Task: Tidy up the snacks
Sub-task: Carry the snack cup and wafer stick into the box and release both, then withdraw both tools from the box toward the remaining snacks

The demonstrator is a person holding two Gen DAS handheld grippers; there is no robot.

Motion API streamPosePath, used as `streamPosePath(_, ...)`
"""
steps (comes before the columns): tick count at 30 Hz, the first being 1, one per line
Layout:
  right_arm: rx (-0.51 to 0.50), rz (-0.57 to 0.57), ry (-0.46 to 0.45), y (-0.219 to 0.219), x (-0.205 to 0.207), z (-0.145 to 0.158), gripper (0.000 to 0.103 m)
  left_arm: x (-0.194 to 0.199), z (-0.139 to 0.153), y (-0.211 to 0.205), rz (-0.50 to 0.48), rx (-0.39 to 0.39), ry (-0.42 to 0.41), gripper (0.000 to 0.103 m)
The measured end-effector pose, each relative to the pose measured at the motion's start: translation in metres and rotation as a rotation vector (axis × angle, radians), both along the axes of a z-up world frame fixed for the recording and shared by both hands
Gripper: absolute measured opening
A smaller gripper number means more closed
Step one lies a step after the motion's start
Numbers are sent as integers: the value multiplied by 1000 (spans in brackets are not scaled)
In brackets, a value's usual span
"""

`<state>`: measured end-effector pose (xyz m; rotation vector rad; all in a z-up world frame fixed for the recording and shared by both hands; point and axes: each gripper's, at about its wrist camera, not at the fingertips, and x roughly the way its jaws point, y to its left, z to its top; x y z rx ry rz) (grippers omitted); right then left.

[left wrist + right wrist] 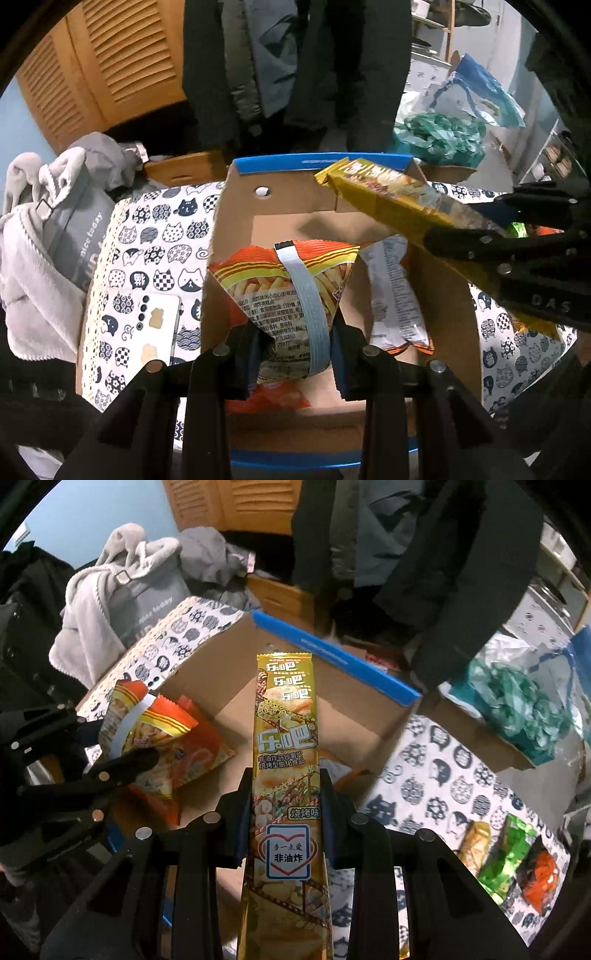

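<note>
My left gripper (293,345) is shut on an orange snack bag (284,280) with fries printed on it, held over the open cardboard box (236,221). From the right wrist view the same orange snack bag (147,731) hangs at the left gripper (110,771) above the box (207,679). My right gripper (286,805) is shut on a long gold snack pack (286,720), which juts out over the box. In the left wrist view that gold pack (388,199) slants in from the right gripper (517,236). Inside the box lie a white packet (391,295) and orange packets (266,398).
The box stands on a cat-print cloth (155,236). A phone (155,332) lies on the cloth to the left of the box. Grey clothing (48,229) is piled at far left. Three more snack packets (506,853) lie on the cloth at right. A person in a dark coat (295,62) stands behind.
</note>
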<state>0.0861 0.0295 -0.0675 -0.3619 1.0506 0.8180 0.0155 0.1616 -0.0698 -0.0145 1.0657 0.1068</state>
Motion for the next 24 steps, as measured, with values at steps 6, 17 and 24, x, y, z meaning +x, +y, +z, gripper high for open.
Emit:
streamPosePath(6,-12,23,15,13,-2,-10,30,1,-9,8,17,-3,26,33)
streamPosePath(17,-14,-19,-10,3,2,-2,59,2,-7,8,54,44,29,67)
streamPosePath(24,-15,-69,-3,-20,4,0,63,7,-5,-7,21,44,31,68)
